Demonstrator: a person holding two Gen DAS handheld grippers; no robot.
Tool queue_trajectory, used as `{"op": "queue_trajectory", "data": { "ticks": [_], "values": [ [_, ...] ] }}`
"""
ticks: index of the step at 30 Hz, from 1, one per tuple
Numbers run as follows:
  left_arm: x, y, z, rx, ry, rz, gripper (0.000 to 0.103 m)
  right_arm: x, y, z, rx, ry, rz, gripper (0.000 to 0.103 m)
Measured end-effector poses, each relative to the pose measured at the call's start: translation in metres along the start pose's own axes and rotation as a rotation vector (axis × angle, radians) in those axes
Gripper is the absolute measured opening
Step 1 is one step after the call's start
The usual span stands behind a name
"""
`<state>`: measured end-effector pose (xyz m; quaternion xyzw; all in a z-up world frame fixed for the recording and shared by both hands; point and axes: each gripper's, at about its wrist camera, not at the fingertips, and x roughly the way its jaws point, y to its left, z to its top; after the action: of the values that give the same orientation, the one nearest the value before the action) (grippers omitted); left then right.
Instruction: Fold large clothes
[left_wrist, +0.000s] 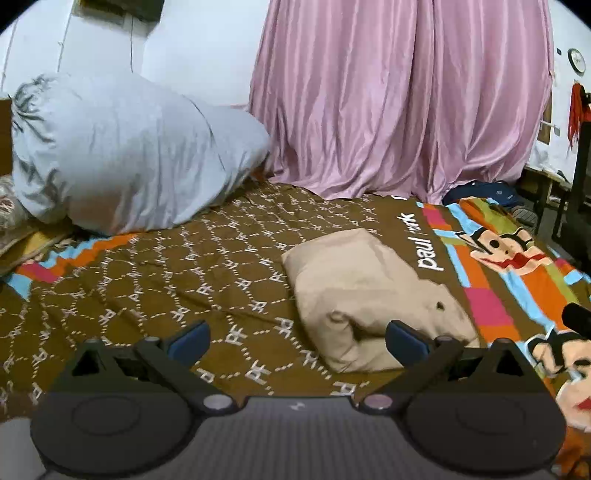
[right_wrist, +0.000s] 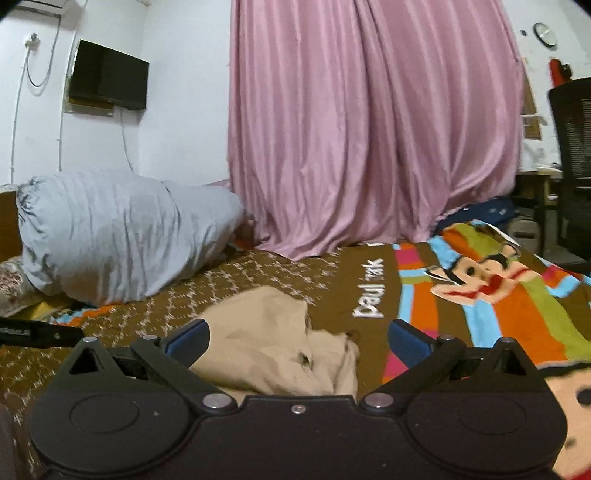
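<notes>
A beige garment (left_wrist: 365, 291) lies folded into a compact bundle on the brown patterned bedspread (left_wrist: 155, 288). My left gripper (left_wrist: 297, 338) is open, its blue pads wide apart, with the bundle's near corner just beyond its right pad; nothing is between the jaws. In the right wrist view the same beige garment (right_wrist: 273, 343) lies close ahead and slightly left. My right gripper (right_wrist: 297, 338) is open above its near edge and holds nothing. The tip of the right gripper (left_wrist: 576, 317) shows at the left view's right edge, and the left gripper's tip (right_wrist: 33, 332) at the right view's left edge.
A big grey pillow (left_wrist: 122, 158) lies at the head of the bed on the left. A pink curtain (left_wrist: 399, 99) hangs behind the bed. The bedspread's cartoon-striped part (right_wrist: 498, 288) is on the right. A black office chair (right_wrist: 572, 155) and a desk stand at far right; a wall TV (right_wrist: 109, 79) hangs at the left.
</notes>
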<state>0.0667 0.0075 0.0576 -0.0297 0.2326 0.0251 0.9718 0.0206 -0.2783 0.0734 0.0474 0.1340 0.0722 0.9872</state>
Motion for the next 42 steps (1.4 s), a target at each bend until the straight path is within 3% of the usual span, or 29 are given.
{"op": "queue_trajectory", "data": {
  "ticks": [6, 9, 19, 42],
  "values": [
    [-0.005, -0.005, -0.041, 0.06, -0.054, 0.036, 0.103, -0.022, 0.016, -0.047, -0.037, 0.038, -0.045, 0.102],
    [0.001, -0.014, -0.05, 0.106, -0.02, 0.005, 0.103, -0.023, 0.02, -0.062, -0.073, 0.067, -0.034, 0.102],
    [0.013, -0.011, -0.058, 0.059, 0.025, -0.013, 0.103, 0.0, -0.002, -0.073, 0.038, 0.147, -0.111, 0.102],
    [0.018, -0.001, -0.06, 0.027, 0.043, 0.006, 0.103, 0.001, -0.001, -0.075, 0.031, 0.161, -0.078, 0.102]
  ]
}}
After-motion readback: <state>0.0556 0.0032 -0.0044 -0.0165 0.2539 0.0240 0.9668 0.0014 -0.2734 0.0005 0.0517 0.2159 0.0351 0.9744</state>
